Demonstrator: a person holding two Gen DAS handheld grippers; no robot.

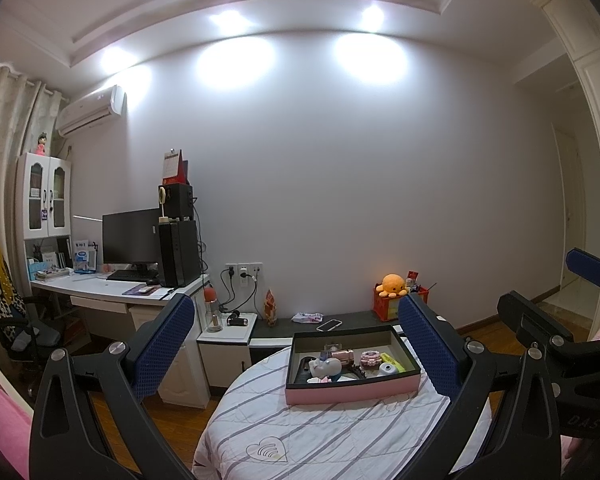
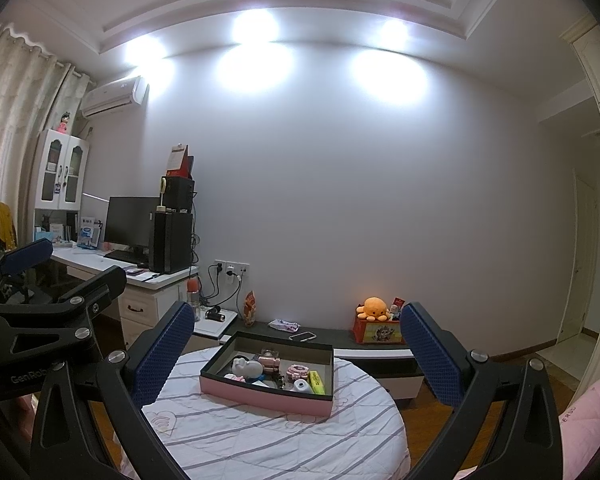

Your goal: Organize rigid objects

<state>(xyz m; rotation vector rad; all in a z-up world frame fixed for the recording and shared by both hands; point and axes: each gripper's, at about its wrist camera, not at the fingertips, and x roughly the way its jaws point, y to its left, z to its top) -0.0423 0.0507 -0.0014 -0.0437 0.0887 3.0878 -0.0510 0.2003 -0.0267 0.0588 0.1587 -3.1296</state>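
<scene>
Blue-padded left tongs point(image 1: 296, 344) and right tongs point(image 2: 296, 350) are held spread wide and empty, well back from the shallow pink-sided box with dark lining point(image 1: 352, 394), which sits on the round table under a striped white quilted cloth point(image 1: 300, 432). Small rigid items are crowded inside: a grey elephant figure point(image 1: 327, 366), a yellow highlighter point(image 1: 394, 361), a pink beaded band point(image 1: 370, 357). Because they are packed so closely, neighbours could be knocked or pinched together, and the light box may be shoved across the loose cloth.

Ceiling spotlights point(image 1: 372, 16) glare on the wall; fisheye edges curve darkly.
</scene>
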